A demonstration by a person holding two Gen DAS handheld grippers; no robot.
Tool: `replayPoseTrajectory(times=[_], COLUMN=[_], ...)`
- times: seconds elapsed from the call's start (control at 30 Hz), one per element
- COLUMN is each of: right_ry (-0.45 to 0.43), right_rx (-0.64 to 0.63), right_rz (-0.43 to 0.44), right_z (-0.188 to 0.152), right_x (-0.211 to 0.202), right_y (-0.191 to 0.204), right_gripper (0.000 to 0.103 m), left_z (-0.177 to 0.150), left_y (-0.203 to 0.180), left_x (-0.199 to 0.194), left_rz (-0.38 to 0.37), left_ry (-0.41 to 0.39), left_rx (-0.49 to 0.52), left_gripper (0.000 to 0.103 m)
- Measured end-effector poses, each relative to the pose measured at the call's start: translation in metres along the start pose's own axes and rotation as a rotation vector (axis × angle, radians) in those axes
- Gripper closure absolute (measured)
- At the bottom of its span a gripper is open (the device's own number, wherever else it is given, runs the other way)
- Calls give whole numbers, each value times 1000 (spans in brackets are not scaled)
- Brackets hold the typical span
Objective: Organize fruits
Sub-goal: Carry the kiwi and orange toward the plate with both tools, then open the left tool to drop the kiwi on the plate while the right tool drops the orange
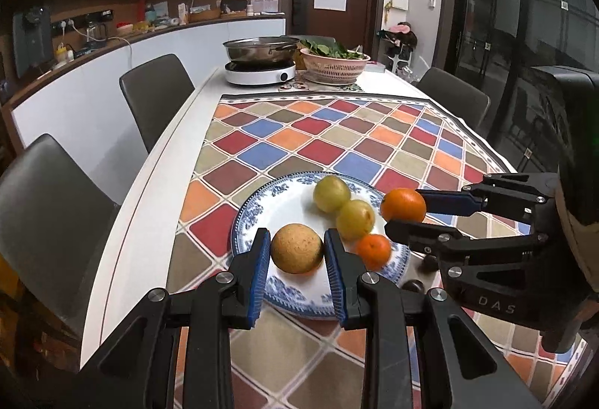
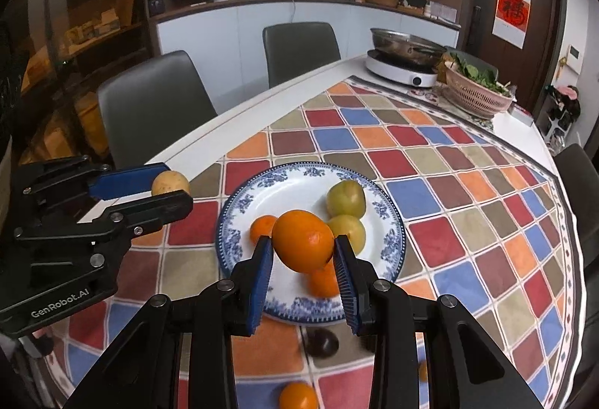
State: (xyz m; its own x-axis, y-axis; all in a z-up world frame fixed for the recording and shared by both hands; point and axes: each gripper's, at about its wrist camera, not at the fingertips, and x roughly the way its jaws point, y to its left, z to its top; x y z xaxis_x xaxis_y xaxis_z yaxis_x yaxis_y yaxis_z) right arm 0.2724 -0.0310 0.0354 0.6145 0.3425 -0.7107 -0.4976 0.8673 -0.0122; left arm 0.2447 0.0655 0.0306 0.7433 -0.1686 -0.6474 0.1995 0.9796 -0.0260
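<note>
1. The bench (image 1: 157, 176) is a long white top with a dark inlaid line near its edge
2. A tablecloth (image 1: 337, 135) of coloured diamonds covers most of the near end
3. On the cloth sits a blue-and-white plate (image 1: 247, 221); just off its near rim lie a dark round fruit (image 2: 321, 341) and a small orange (image 2: 297, 396)
4. At the far end stand a white induction cooker (image 1: 258, 72) and, beside it, a pink basket (image 1: 333, 66)

Pan (image 1: 258, 47), cooker (image 1: 258, 73), perhaps spinach basket (image 1: 335, 66).
</note>
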Motion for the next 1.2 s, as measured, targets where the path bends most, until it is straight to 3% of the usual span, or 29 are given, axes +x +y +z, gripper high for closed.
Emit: replayPoseTrajectory(times=[0.67, 0.77, 0.9, 1.0, 1.2], right_ry=[96, 95, 90, 83, 37], right_rx=[-5, 0, 12, 37, 57], right_rz=[6, 8, 25, 15, -32], right_z=[26, 26, 25, 24, 18], right_x=[91, 94, 93, 89, 62], right_y=[-7, -9, -12, -16, -20], right_gripper=[69, 69, 67, 58, 57], left_z=[8, 9, 13, 13, 8], left_y=[35, 35, 32, 32, 26], left_x=[94, 96, 95, 88, 58], left_rz=[-29, -28, -28, -16, 66], left_ry=[143, 146, 143, 141, 109], left_rx=[9, 9, 17, 13, 36], left_gripper=[73, 73, 65, 61, 59])
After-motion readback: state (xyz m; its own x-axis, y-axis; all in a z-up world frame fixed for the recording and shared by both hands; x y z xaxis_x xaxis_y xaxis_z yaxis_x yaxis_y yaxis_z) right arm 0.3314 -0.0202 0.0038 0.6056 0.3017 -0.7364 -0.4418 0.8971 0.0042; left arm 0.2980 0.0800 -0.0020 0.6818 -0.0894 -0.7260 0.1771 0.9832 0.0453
